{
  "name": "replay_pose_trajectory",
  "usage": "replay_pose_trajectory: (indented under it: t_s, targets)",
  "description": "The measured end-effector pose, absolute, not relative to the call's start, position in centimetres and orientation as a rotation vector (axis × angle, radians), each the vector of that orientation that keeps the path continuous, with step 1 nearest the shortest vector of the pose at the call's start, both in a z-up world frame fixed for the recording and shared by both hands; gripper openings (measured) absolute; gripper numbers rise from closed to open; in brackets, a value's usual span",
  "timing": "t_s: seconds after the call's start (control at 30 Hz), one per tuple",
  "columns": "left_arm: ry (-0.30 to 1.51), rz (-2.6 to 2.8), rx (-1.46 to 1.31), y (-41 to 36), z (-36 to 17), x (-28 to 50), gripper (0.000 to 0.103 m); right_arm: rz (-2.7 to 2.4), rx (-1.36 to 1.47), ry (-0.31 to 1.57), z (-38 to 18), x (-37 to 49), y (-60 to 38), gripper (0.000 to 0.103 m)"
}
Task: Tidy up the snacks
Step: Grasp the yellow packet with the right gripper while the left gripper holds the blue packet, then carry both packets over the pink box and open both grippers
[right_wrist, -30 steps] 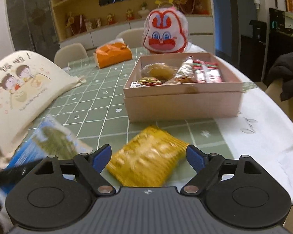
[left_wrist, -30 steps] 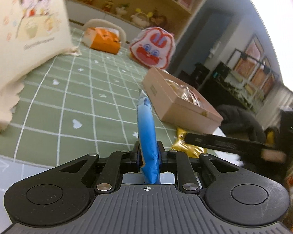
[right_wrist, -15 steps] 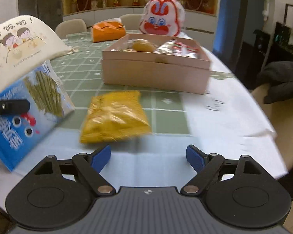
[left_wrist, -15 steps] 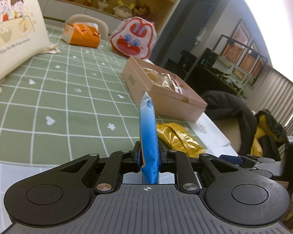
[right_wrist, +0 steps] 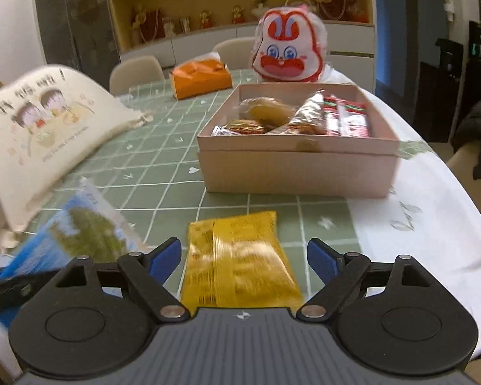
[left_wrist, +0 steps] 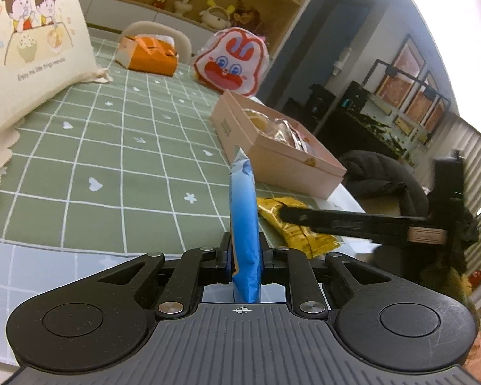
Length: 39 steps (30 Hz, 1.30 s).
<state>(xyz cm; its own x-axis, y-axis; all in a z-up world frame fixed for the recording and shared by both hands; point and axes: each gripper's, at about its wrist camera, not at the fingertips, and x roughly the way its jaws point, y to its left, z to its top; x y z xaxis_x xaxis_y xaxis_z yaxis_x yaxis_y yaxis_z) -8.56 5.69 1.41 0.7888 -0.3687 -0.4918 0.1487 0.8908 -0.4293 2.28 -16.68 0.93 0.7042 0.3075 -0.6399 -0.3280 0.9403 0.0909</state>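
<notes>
Big round table with a green checked tablecloth [right_wrist: 163,173], and a cream tote bag [left_wrist: 25,54] with cartoon kids slumped along the left side. Mid-table sits the open pink cardboard box [right_wrist: 298,170], already holding a few wrapped snacks, with a bunny-face bag [right_wrist: 288,51] and an orange tissue box [right_wrist: 202,78] further back.

The blue snack packet [left_wrist: 244,224] is pinched edge-on in the left gripper [left_wrist: 244,256], jaws clamped tight on it, held up off the cloth. The yellow snack pouch [right_wrist: 240,263] lies flat on the cloth just short of the box, right between the spread fingers of the right gripper [right_wrist: 244,256], which is wide and not pressing on it yet.

Risk-wise: that pouch looks slick and puffy, so I'd guess a close from this angle could squirt it forward or catch only the crimped edge. Also the two grippers are close together, so a bump could knock the blue packet loose.
</notes>
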Motion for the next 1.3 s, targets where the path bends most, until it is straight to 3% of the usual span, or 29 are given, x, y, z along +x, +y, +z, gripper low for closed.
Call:
replay_pose_trajectory:
  t_s: [0.27, 0.5, 0.53, 0.57, 0.6, 0.63, 0.83, 0.9, 0.93, 0.97, 1.13, 1.3]
  targets:
    - [0.601, -0.349, -0.389, 5.4, 1.5, -8.8, 0.016, 0.371, -0.167, 0.692, 0.5, -1.4, -17.1, 0.074]
    - [0.485, -0.471, -0.404, 3.8, 6.3, -8.1, 0.016, 0.366, -0.06, 0.607, 6.3, -4.9, -23.1, 0.073]
    - [0.458, -0.484, -0.39, 3.4, 7.8, -7.4, 0.016, 0.36, -0.033, 0.576, 7.9, -5.0, -24.1, 0.069]
    - [0.431, -0.498, -0.38, 3.0, 9.4, -6.5, 0.016, 0.359, -0.008, 0.554, 9.5, -4.8, -25.0, 0.04]
    - [0.412, -0.511, -0.376, 2.6, 10.6, -5.7, 0.016, 0.358, 0.021, 0.542, 11.1, -4.3, -25.8, 0.034]
    - [0.39, -0.529, -0.379, 2.3, 12.1, -4.4, 0.016, 0.355, 0.049, 0.52, 12.5, -3.9, -26.6, 0.033]
    - [0.368, -0.513, -0.418, 0.6, 14.5, 3.3, 0.016, 0.375, 0.067, 0.495, 15.6, 0.9, -28.6, 0.035]
    - [0.416, -0.525, -0.442, 0.5, 13.0, 4.2, 0.016, 0.36, 0.052, 0.56, 13.6, 2.1, -28.8, 0.054]
    - [0.441, -0.528, -0.443, 0.3, 11.8, 4.2, 0.016, 0.358, 0.044, 0.609, 12.0, 2.3, -28.9, 0.071]
    - [0.462, -0.526, -0.446, 0.4, 10.6, 3.9, 0.016, 0.362, 0.043, 0.647, 10.5, 2.3, -28.9, 0.08]
    - [0.589, -0.501, -0.527, 1.3, 4.2, 2.0, 0.016, 0.324, 0.105, 0.827, 3.3, 1.0, -29.3, 0.08]
    - [0.626, -0.452, -0.518, 1.9, 1.6, 0.6, 0.017, 0.272, 0.183, 0.869, 0.6, -1.0, -29.2, 0.08]
